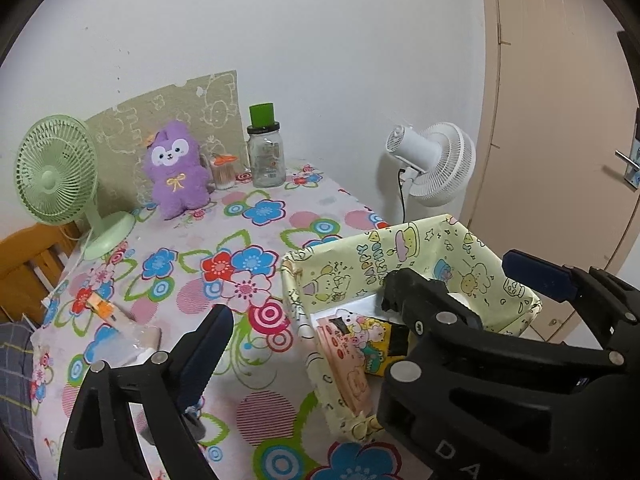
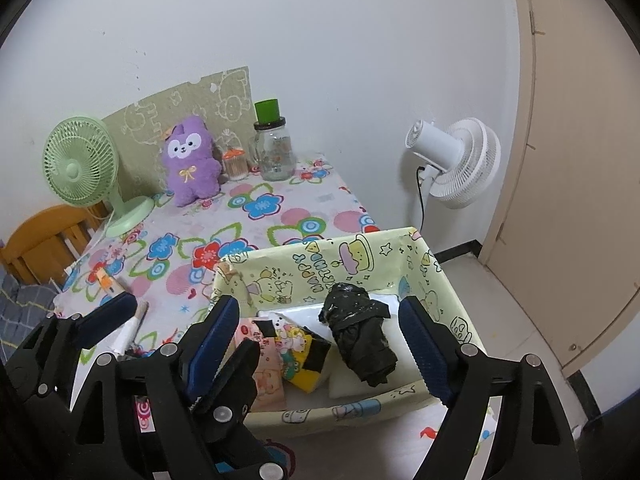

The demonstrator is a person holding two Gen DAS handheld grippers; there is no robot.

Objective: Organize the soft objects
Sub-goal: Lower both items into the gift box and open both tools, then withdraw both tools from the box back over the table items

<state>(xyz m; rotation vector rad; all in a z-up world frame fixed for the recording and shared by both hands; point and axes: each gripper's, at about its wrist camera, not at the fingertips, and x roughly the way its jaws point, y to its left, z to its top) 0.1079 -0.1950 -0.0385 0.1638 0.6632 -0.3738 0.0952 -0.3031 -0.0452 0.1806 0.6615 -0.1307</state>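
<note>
A pale yellow cartoon-print box [image 2: 352, 258] [image 1: 420, 240] stands at the table's near right. It holds a black plastic roll [image 2: 360, 336], white packets [image 2: 384, 306] and pink and yellow tissue packs [image 2: 296, 344] [image 1: 352, 340]. My right gripper [image 2: 320, 344] is open and empty over the box, its fingers either side of the black roll. My left gripper [image 1: 372, 300] is open and empty, to the left of the box; it also shows in the right wrist view [image 2: 176, 328]. A purple plush toy [image 1: 176, 168] [image 2: 192, 160] sits upright at the table's back.
The floral tablecloth [image 1: 240, 248] covers the table. A green desk fan [image 1: 60, 176] stands back left. A glass jar with a green lid [image 1: 265, 152] and a toothpick holder [image 1: 223, 170] stand by the wall. A wrapped item [image 1: 128, 332] lies front left. A white fan [image 1: 436, 160] stands on the floor right.
</note>
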